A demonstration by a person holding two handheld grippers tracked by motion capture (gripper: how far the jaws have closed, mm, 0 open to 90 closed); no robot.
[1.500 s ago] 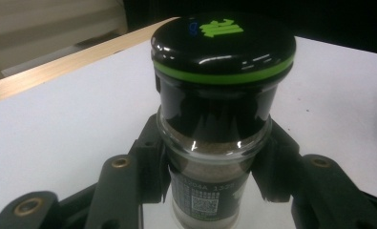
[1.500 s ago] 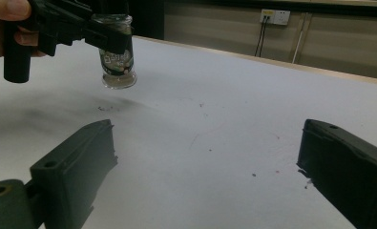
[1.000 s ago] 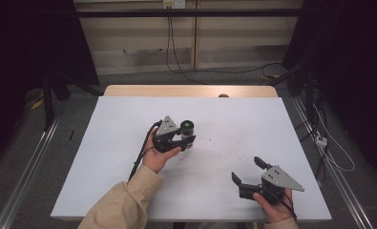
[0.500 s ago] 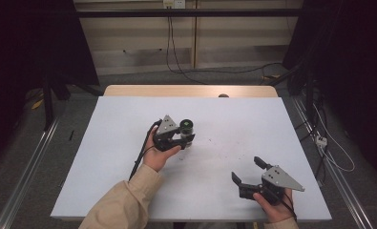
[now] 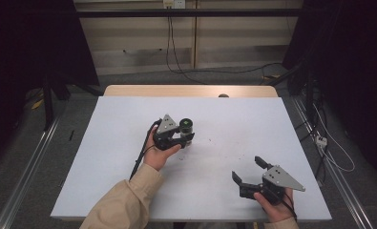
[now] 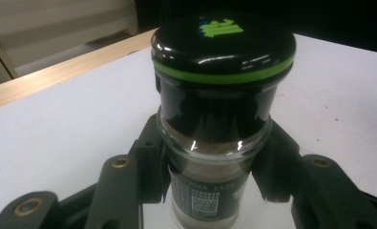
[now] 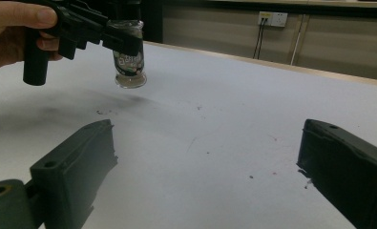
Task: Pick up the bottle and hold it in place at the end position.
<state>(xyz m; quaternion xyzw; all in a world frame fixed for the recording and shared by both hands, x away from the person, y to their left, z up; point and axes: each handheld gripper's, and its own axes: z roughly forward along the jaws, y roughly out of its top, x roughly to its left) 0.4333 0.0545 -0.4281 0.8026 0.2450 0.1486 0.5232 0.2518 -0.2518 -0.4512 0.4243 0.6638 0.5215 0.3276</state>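
Note:
A glass spice jar [image 5: 186,128] with a black lid and a green ring stands upright between the jaws of my left gripper [image 5: 185,139], which is shut on its glass body. In the left gripper view the jar [image 6: 219,95] holds brownish powder, and the black pads [image 6: 150,157] press on it from both sides below the lid. The right gripper view shows the jar [image 7: 129,62] hanging a little above the table over its shadow, held by the left gripper [image 7: 121,43]. My right gripper [image 5: 246,168] rests near the table's front right, open, with nothing between its jaws [image 7: 210,157].
The white tabletop [image 5: 129,119] carries small dark specks near the middle. A wooden strip [image 5: 129,90] runs along its far edge. Metal rails [image 5: 28,162] flank the table on the floor, and cables [image 5: 234,71] lie behind it below a wall socket [image 7: 271,19].

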